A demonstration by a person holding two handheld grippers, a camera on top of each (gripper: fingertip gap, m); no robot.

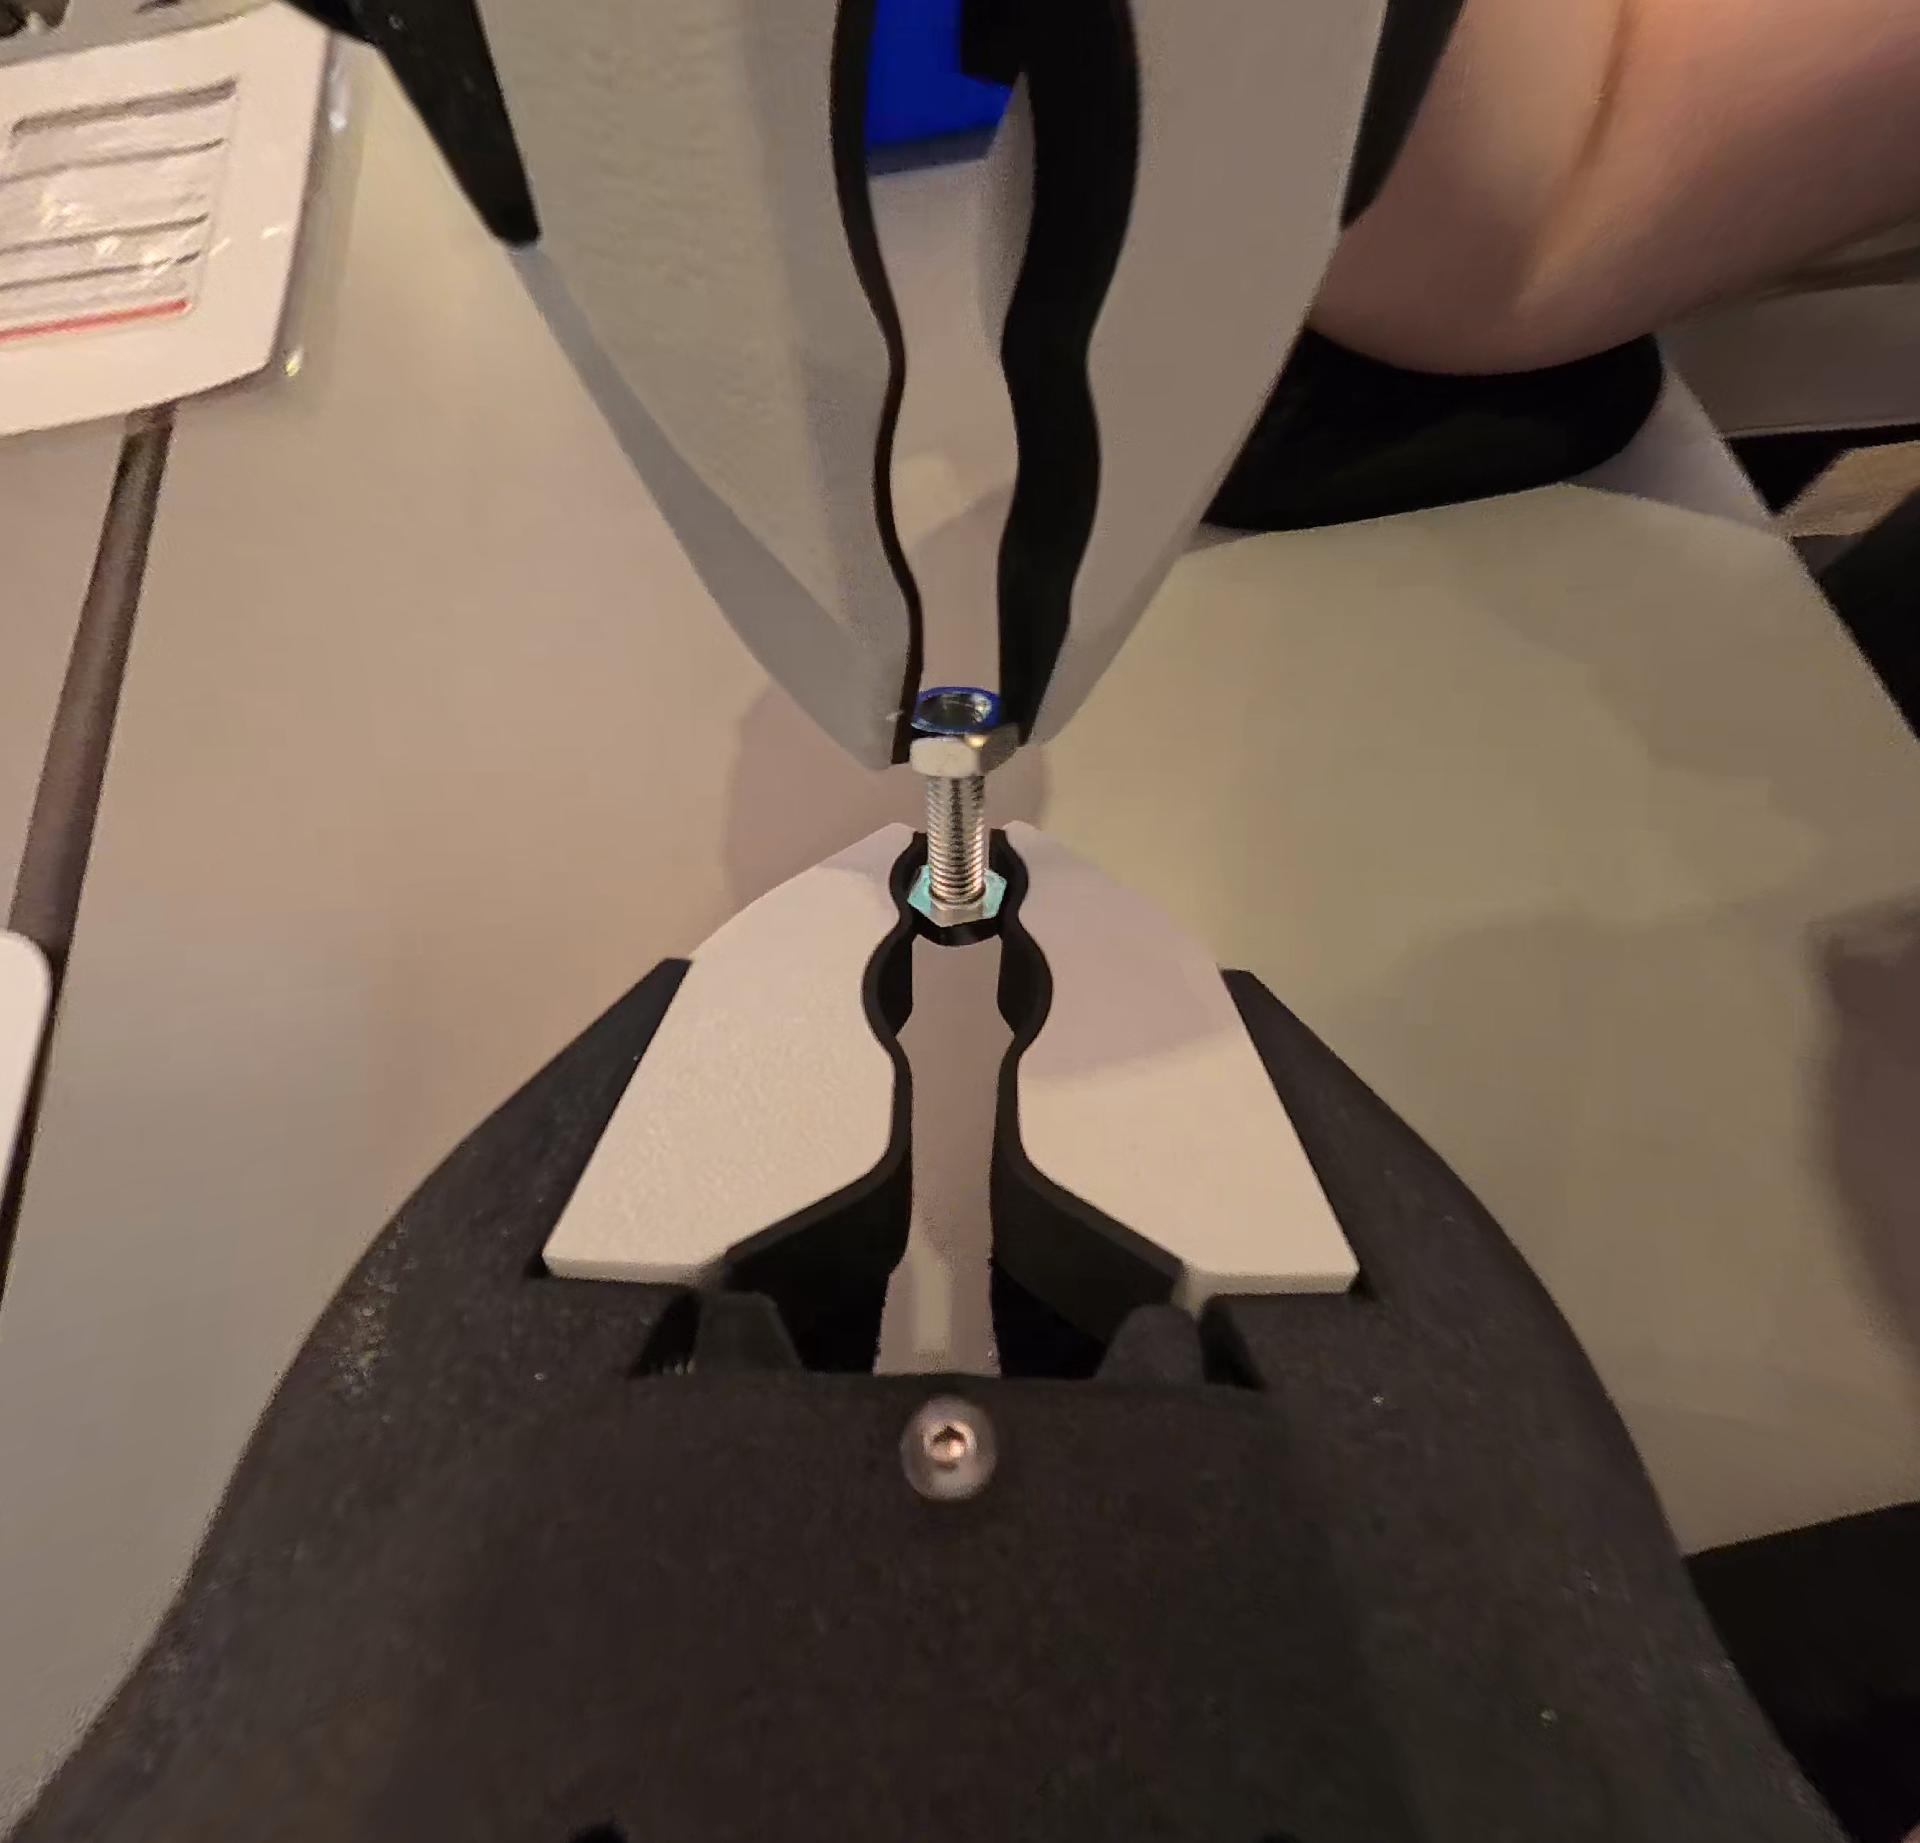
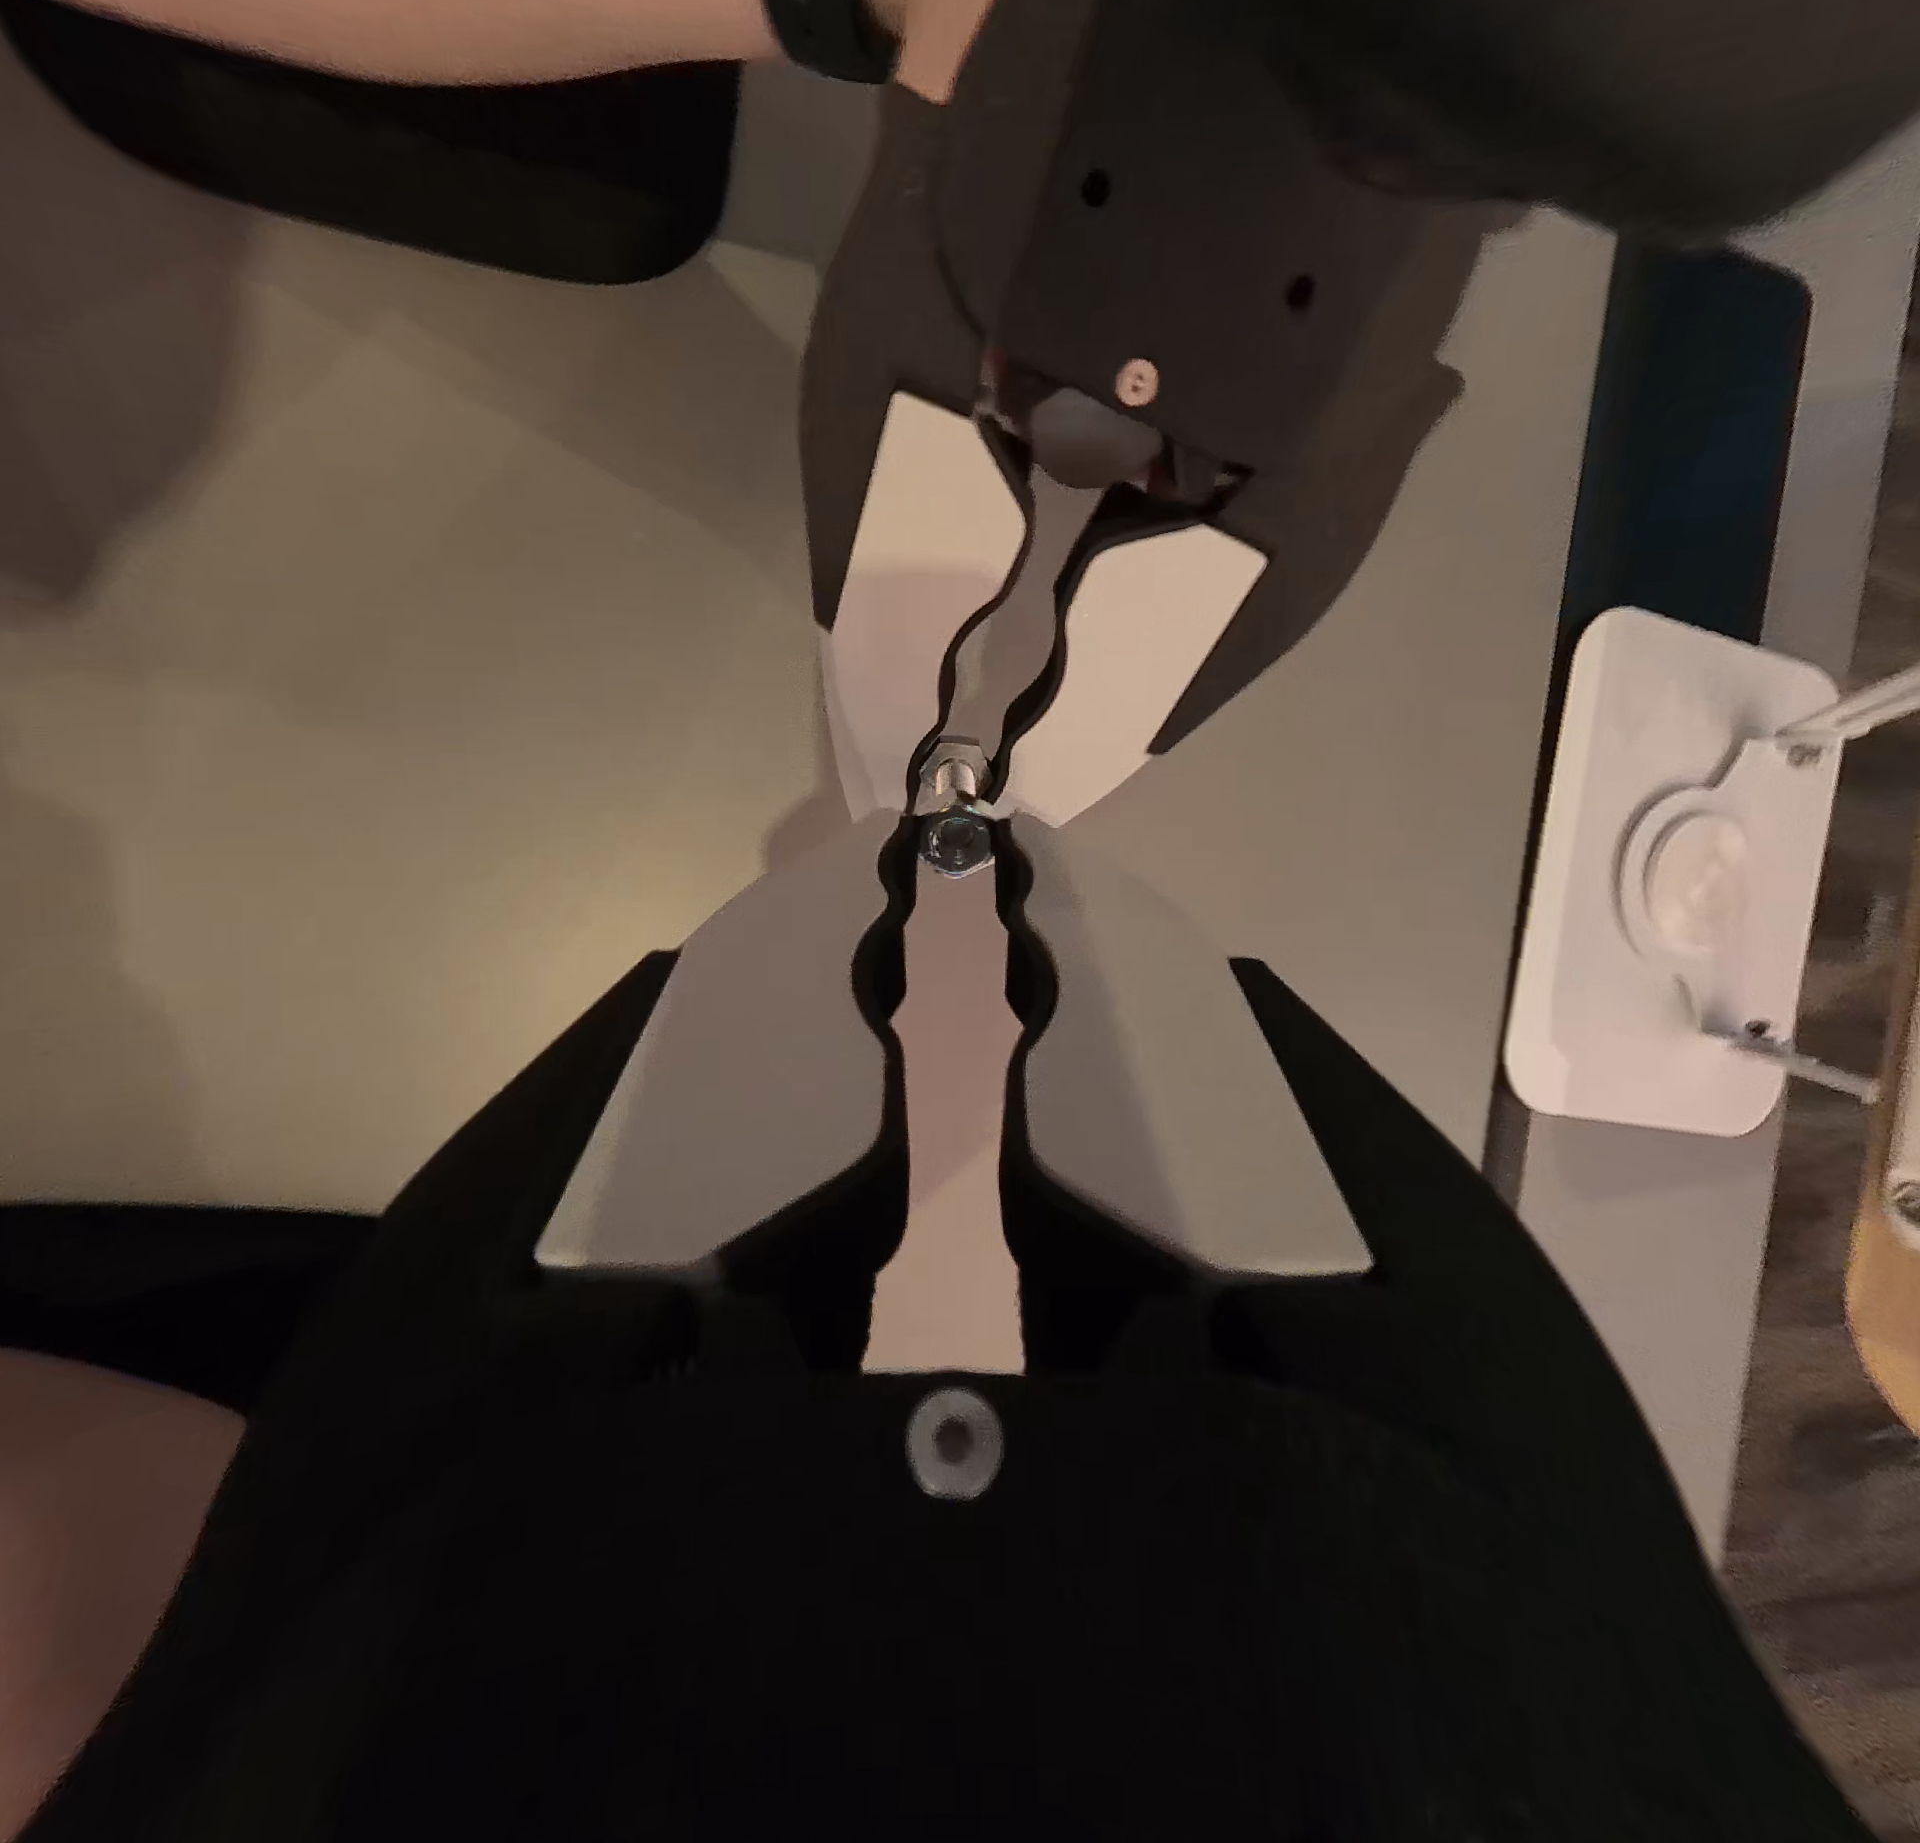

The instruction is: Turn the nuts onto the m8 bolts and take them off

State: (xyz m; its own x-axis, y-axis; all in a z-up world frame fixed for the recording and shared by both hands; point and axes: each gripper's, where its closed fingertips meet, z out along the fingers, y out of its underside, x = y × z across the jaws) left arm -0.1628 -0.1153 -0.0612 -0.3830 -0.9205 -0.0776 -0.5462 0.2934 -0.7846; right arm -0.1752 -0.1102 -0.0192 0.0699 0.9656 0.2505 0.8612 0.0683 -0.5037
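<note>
A silver M8 bolt [image 1: 953, 843] is held in the air between my two grippers, above a pale table [image 1: 416, 650]. My left gripper [image 1: 954, 863], at the bottom of the left wrist view, is shut on the bolt's hex end [image 1: 954, 900]. My right gripper [image 1: 956, 744] comes in from the top and is shut on a hex nut with a blue ring [image 1: 956, 728] on the threaded end. In the right wrist view the right gripper [image 2: 954, 839] holds the nut [image 2: 954, 844] end-on. The left gripper [image 2: 951, 785] faces it tip to tip, holding the bolt [image 2: 956, 767].
A white packet with a label [image 1: 125, 214] lies at the table's far left. A blue box [image 1: 925, 37] shows behind the right gripper. A person's arm [image 1: 1610, 131] is at upper right. A white plastic fixture [image 2: 1662, 879] sits by the table edge on the right. Across from one pair of fingers to the other is roughly 5 cm. My left gripper's tips are some 35 cm from the white plastic fixture [image 2: 1662, 879].
</note>
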